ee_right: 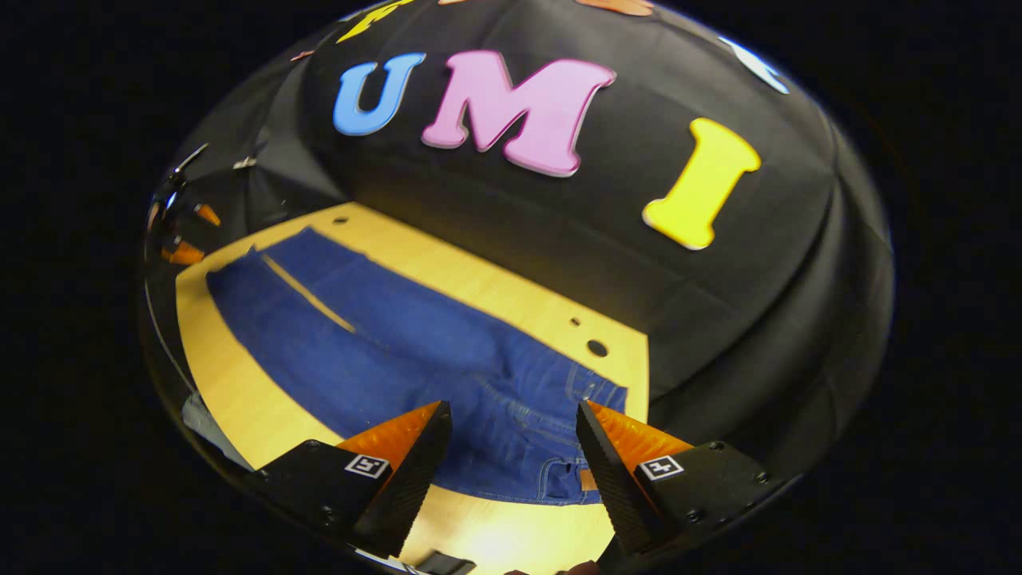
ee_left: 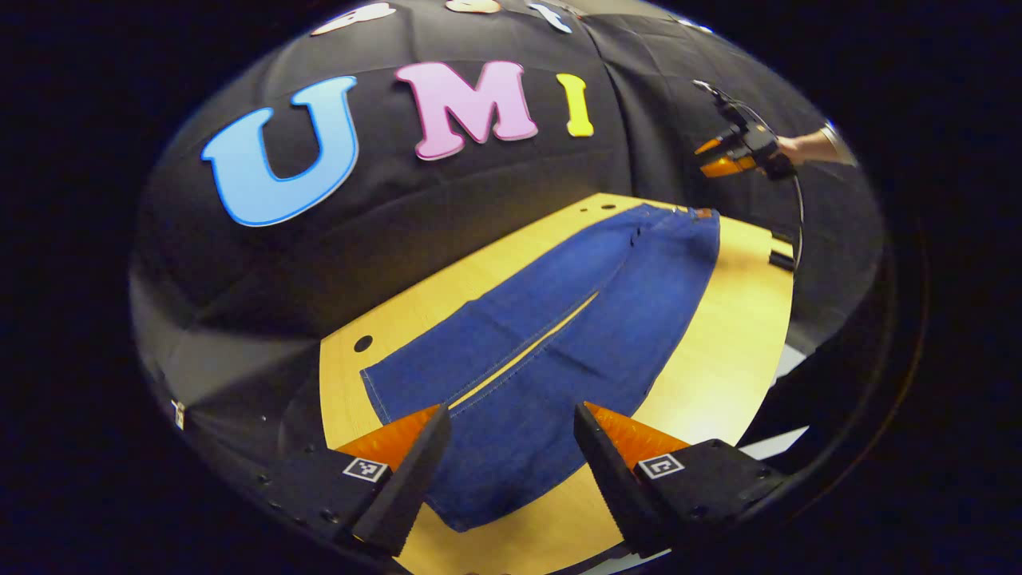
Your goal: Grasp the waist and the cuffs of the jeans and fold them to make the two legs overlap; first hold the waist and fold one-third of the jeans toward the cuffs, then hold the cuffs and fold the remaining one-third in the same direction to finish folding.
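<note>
Jeans (ee_left: pixel 551 335) flat on my surface (ee_left: pixel 718 359), left tool (ee_left: pixel 511 447) gaping empty above cuffs, right tool (ee_right: pixel 511 447) likewise above waist.

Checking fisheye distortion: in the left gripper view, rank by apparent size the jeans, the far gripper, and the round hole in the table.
1. jeans, by far the largest.
2. far gripper, small, but distance shrinks it.
3. round hole in the table, smallest.
</note>
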The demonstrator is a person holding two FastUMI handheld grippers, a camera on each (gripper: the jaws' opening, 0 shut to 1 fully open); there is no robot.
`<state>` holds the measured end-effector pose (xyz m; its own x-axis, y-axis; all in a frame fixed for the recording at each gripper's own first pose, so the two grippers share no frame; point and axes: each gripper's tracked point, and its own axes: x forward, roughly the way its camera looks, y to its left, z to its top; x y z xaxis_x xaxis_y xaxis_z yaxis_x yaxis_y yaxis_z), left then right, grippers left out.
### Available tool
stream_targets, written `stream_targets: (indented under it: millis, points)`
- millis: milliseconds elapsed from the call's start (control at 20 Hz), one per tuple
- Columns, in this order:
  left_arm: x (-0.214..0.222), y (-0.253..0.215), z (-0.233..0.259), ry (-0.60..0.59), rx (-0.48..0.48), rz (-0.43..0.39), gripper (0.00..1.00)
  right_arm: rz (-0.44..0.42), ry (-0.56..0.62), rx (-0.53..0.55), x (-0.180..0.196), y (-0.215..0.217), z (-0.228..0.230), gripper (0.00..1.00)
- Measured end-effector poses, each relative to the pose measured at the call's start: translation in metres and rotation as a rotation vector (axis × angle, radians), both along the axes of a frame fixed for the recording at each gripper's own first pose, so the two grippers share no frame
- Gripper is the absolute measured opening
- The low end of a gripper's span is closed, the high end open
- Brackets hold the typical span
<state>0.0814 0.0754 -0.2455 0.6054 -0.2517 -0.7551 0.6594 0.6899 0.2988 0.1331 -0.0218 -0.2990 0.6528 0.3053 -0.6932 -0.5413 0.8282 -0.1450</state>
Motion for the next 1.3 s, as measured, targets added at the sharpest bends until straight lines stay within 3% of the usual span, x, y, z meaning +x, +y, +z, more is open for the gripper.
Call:
stream_targets:
  millis: [200, 350, 400, 450, 650, 750, 900, 950, 1000, 1100, 1150, 1300]
  points:
    - [-0.026, 0.027, -0.062, 0.309, 0.183, -0.191, 0.98, 0.283, 0.340, -0.148, -0.039, -0.020, -0.101, 0.97]
    - [-0.038, 0.035, -0.085, 0.483, 0.285, -0.266, 0.98, 0.387, 0.497, -0.268, -0.054, -0.048, -0.147, 0.97]
    - [-0.040, 0.036, -0.091, 0.520, 0.308, -0.277, 0.98, 0.400, 0.528, -0.287, -0.054, -0.055, -0.159, 0.93]
    - [-0.040, 0.041, -0.094, 0.543, 0.329, -0.286, 0.98, 0.407, 0.560, -0.293, -0.054, -0.059, -0.167, 0.97]
    - [-0.050, 0.041, -0.105, 0.636, 0.353, -0.292, 0.98, 0.400, 0.625, -0.297, -0.050, -0.061, -0.182, 0.96]
    - [-0.045, 0.043, -0.107, 0.653, 0.352, -0.256, 0.96, 0.347, 0.650, -0.307, -0.049, -0.061, -0.182, 0.95]
    - [-0.035, 0.047, -0.112, 0.670, 0.359, -0.208, 0.93, 0.284, 0.694, -0.307, -0.050, -0.059, -0.183, 0.81]
    - [-0.030, 0.052, -0.111, 0.679, 0.376, -0.188, 0.79, 0.266, 0.683, -0.317, -0.042, -0.062, -0.185, 0.73]
    - [-0.023, 0.055, -0.111, 0.670, 0.377, -0.167, 0.70, 0.209, 0.672, -0.303, -0.031, -0.067, -0.182, 0.53]
    - [-0.018, 0.052, -0.109, 0.698, 0.332, -0.114, 0.27, 0.047, 0.733, -0.194, -0.029, -0.067, -0.183, 0.13]
    - [-0.016, 0.051, -0.108, 0.716, 0.299, -0.097, 0.06, 0.003, 0.761, -0.149, -0.030, -0.067, -0.183, 0.13]
    - [-0.007, 0.047, -0.095, 0.703, 0.193, -0.027, 0.06, -0.082, 0.759, -0.057, -0.019, -0.065, -0.168, 0.13]
